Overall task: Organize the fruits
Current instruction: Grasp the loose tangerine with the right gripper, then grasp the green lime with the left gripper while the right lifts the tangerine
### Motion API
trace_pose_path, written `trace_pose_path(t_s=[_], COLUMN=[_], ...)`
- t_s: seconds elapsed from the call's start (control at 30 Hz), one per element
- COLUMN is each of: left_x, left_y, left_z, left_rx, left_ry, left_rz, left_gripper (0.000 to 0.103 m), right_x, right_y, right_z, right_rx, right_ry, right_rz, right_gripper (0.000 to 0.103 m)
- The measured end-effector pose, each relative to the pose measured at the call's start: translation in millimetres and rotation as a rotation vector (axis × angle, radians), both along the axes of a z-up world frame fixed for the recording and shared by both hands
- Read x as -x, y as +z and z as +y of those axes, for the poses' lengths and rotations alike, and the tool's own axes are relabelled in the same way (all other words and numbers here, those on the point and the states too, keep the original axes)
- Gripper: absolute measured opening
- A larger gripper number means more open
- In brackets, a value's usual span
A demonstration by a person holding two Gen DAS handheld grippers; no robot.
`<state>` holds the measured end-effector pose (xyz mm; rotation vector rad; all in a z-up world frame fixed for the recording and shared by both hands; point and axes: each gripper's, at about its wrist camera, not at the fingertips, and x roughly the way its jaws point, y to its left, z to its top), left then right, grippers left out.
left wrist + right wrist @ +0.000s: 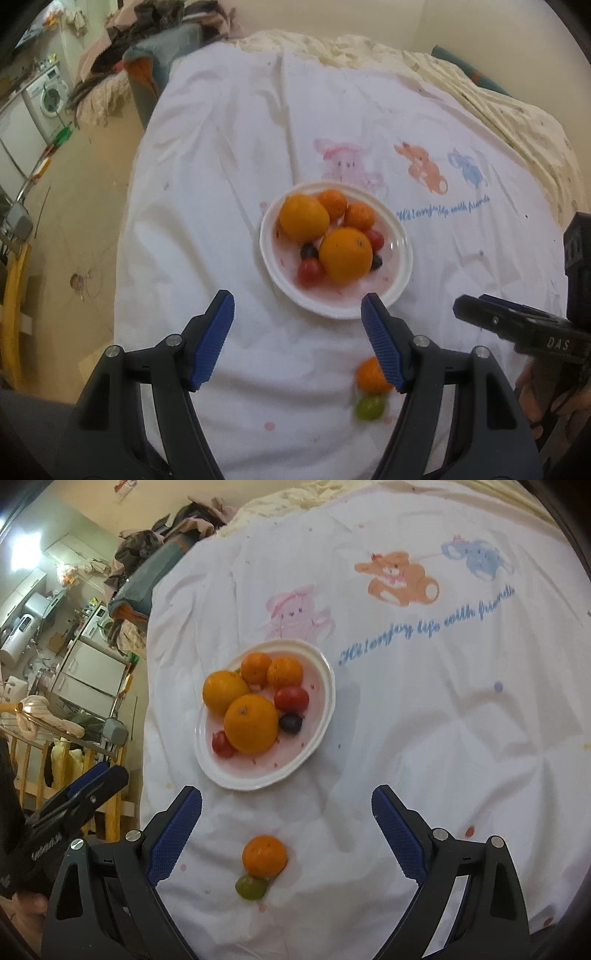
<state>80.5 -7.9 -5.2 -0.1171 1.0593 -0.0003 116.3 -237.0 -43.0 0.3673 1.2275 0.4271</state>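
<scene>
A white round plastic plate sits on a white bed sheet printed with cartoon animals, and it holds 2 large oranges, 2 smaller orange mandarins, 2 red cherry tomatoes and what look like 2 dark purple grapes, though the left wrist view is soft there. The nearer large orange rests at the middle of the plate, with a red cherry tomato touching its left side and a dark grape just beside its right. Off the plate, nearer the cameras, a small orange mandarin lies on the sheet with a small green grape touching it. The right gripper hangs above these 2 loose fruits with its blue-padded jaws spread wide and nothing between the pads. The left gripper hovers beside the near rim of the plate, its jaws apart and empty, with the loose mandarin partly hidden behind its right finger.
</scene>
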Motion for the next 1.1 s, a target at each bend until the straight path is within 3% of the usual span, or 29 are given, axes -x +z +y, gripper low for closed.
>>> trace_pose_path(t_s=[0.2, 0.5, 0.67, 0.93, 1.1], left_x=[1, -4, -6, -7, -7], left_y=[-23, -33, -37, -39, -40], left_z=[11, 19, 22, 20, 17], left_rx=[0.055, 0.055, 0.06, 0.07, 0.052], left_ry=[0.05, 0.105, 0.115, 0.108, 0.1], left_rz=[0.084, 0.105, 0.126, 0.145, 0.141], left_gripper=[0.068, 0.068, 0.068, 0.068, 0.068], right_x=[0, -3, 2, 18, 19], right_y=[-21, -45, -59, -71, -76], right_z=[12, 24, 41, 66, 76], right_rx=[-0.002, -0.009, 0.037, 0.044, 0.113], right_ry=[0.027, 0.042, 0.112, 0.229, 0.279], right_rz=[0.079, 0.166, 0.22, 0.245, 0.229], right_gripper=[0.096, 0.096, 0.096, 0.062, 0.051])
